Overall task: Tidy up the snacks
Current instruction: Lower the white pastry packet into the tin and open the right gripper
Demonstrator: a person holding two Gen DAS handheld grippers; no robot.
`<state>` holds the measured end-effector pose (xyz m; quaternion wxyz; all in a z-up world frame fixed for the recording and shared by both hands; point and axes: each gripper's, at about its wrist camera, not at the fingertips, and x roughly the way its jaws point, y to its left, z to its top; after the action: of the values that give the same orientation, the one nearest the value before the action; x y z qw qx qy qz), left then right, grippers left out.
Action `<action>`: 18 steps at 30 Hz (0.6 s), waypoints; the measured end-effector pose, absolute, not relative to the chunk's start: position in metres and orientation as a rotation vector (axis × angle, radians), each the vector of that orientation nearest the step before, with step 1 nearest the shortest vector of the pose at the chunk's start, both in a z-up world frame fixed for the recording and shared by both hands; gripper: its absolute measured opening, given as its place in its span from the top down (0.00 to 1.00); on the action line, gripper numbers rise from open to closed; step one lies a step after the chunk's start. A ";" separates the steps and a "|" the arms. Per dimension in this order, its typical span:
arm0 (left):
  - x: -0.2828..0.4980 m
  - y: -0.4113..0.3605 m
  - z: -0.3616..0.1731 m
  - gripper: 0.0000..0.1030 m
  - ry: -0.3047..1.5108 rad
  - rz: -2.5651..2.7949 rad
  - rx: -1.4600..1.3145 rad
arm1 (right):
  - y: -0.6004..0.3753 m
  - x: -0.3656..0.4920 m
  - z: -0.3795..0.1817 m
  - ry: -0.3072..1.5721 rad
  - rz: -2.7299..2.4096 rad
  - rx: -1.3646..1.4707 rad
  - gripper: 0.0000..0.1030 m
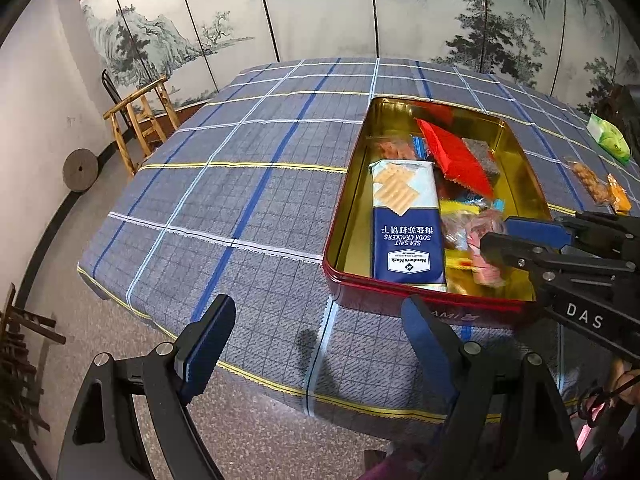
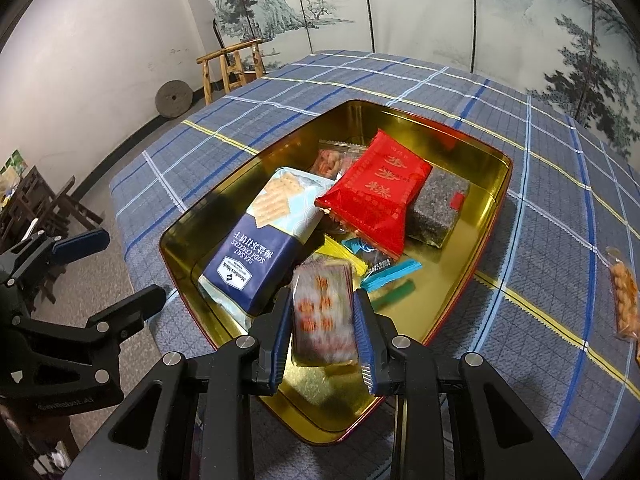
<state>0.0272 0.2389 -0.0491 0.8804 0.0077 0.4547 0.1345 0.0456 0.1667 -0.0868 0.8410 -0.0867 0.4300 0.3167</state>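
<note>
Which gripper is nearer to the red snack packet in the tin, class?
Right. The right gripper hangs over the tin's near end, shut on a pink-printed packet, with the red snack packet just ahead. The left gripper is open outside the tin, over the tablecloth's edge.

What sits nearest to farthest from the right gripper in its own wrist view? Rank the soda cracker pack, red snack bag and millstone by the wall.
From the right gripper:
1. Soda cracker pack, just ahead-left, inside the tin.
2. Red snack bag, mid-tin, leaning over other packets.
3. Millstone, off the table, against the far wall.
</note>
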 end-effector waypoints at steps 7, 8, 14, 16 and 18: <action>0.027 0.241 -0.049 0.20 0.948 0.283 0.016 | 0.170 0.046 -0.083 0.893 0.671 -0.177 0.70; 0.027 0.241 -0.049 0.20 0.948 0.283 0.015 | 0.169 0.045 -0.081 0.890 0.672 -0.172 0.70; 0.027 0.241 -0.048 0.20 0.950 0.288 0.023 | 0.163 0.042 -0.071 0.856 0.684 -0.132 0.70; 0.026 0.240 -0.047 0.20 0.949 0.289 0.026 | 0.161 0.041 -0.070 0.855 0.688 -0.121 0.70; 0.026 0.238 -0.046 0.20 0.948 0.290 0.031 | 0.160 0.041 -0.070 0.853 0.685 -0.117 0.70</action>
<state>0.0259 0.2381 -0.0458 0.8796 0.0150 0.4546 0.1390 0.0409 0.1596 -0.0701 0.8524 -0.0555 0.4054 0.3255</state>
